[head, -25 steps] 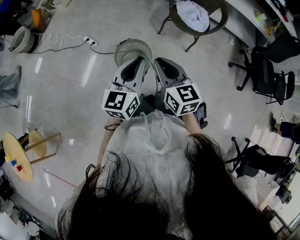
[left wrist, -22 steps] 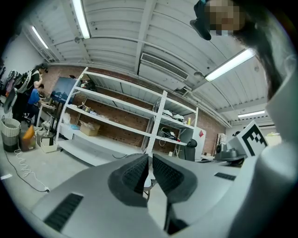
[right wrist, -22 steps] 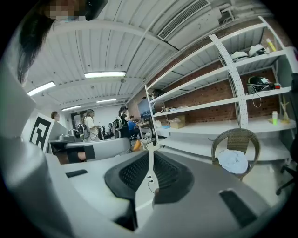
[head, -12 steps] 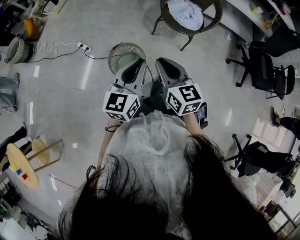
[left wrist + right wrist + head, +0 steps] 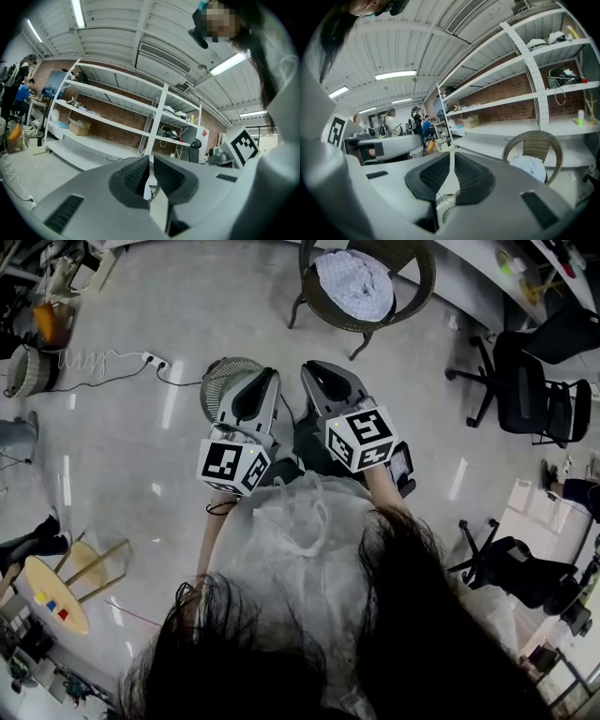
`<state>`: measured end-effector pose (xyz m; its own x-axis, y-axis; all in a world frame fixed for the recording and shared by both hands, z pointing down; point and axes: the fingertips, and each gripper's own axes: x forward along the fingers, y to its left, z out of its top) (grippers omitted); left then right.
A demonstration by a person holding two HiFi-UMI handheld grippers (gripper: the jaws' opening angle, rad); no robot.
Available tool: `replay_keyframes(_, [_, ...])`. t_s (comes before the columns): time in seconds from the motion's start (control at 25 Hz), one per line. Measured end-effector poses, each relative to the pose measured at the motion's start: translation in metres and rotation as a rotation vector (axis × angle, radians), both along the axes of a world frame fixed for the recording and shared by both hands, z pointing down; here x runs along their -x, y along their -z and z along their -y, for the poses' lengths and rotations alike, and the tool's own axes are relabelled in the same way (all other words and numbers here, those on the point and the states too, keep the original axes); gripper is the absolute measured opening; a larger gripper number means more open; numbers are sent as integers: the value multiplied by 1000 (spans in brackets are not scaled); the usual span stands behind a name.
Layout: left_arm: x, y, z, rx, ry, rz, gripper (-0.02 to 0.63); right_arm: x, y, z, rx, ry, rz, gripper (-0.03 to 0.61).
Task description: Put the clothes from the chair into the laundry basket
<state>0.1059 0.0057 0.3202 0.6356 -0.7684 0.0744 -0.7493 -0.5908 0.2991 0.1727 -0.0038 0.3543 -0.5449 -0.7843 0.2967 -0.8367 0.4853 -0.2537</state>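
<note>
Both grippers are held side by side in front of the person, nothing gripped yet. The left gripper (image 5: 151,158) jaws are pressed together and empty, and the same is seen on the right gripper (image 5: 451,155). The clothes (image 5: 353,282) are piled on the wicker chair (image 5: 412,298) well ahead. The laundry basket (image 5: 217,381) is sat on the floor (image 5: 141,456), partly covered by the left gripper

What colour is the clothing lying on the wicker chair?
White with a faint bluish tint. The clothing shows best in the head view.
</note>
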Motion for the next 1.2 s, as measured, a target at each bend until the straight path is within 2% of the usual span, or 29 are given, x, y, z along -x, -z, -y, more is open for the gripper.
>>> replay_keyframes(0.16, [-26,-4,42,17,35,5,41,-28,-9,43,26,15,20,41])
replay_keyframes(0.4, [-56,-19,98,46,42,55,41,-65,-32,97,78,4,46,41])
replay_keyframes(0.56, [-66,-35,137,62,59,86,41,-93,-50,131,118,-27,51,41])
replay_keyframes(0.68, [-69,-48,167,87,84,80,40,-119,-68,157,147,-49,47,41])
replay_keyframes(0.92, [-93,-82,213,123,74,112,41,-179,-123,211,203,-103,-29,41])
replay_keyframes(1.2, [-121,-140,251,197,73,129,41,-251,-227,274,324,-154,-127,43])
